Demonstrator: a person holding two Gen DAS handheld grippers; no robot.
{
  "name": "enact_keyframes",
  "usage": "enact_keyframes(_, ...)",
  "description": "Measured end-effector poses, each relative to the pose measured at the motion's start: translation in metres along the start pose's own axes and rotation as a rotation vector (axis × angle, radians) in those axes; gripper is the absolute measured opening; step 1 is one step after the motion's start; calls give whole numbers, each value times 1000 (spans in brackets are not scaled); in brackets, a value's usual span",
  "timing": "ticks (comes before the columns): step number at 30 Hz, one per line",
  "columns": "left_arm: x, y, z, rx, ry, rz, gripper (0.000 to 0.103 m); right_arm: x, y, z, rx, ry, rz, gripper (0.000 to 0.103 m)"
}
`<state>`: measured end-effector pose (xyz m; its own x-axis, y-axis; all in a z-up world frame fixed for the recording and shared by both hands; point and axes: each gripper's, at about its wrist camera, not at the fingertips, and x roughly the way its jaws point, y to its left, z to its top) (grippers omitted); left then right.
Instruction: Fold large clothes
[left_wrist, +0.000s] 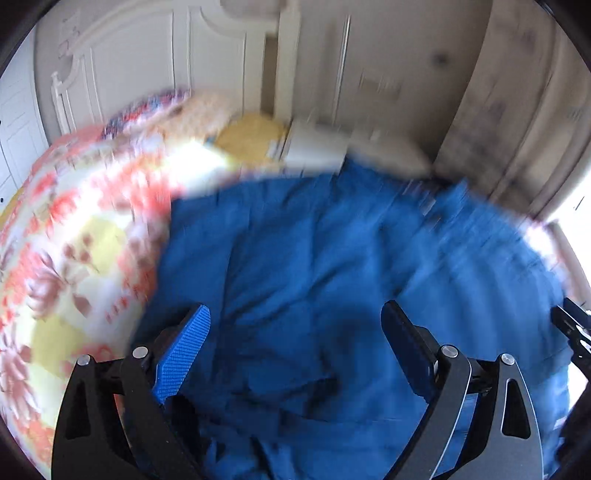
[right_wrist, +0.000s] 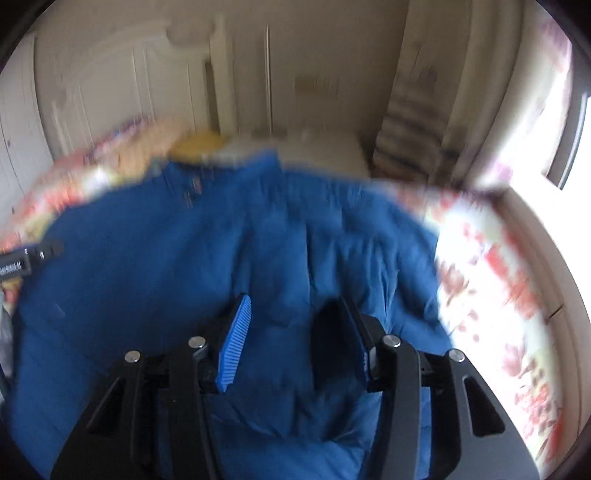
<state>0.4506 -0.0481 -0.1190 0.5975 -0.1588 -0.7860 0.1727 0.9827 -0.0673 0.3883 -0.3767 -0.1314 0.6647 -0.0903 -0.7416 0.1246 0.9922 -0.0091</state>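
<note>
A large blue padded jacket (left_wrist: 314, 251) lies spread on a bed with a floral cover (left_wrist: 74, 240). It also fills the middle of the right wrist view (right_wrist: 184, 266). My left gripper (left_wrist: 295, 321) is open, its blue-padded fingers wide apart just above the jacket's near part. My right gripper (right_wrist: 295, 314) is open too, with a narrower gap, above the jacket. Neither holds cloth. The right gripper's edge shows at the far right of the left wrist view (left_wrist: 572, 328). Both views are motion-blurred.
The floral bed cover shows right of the jacket in the right wrist view (right_wrist: 498, 288). A white headboard (left_wrist: 147, 66) and a yellow pillow (left_wrist: 251, 136) stand at the far end. A curtain (right_wrist: 417, 122) and a bright window (right_wrist: 554, 122) are at the right.
</note>
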Motion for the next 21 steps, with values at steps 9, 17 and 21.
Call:
enact_keyframes(9, -30, 4, 20, 10, -91, -71, 96, -25, -22, 25, 42, -72, 73, 49)
enact_keyframes(17, 41, 1, 43, 19, 51, -11, 99, 39, -9, 43, -24, 39, 39, 51)
enact_keyframes(21, 41, 2, 38, 35, 35, -14, 99, 39, -14, 39, -17, 28, 76, 51)
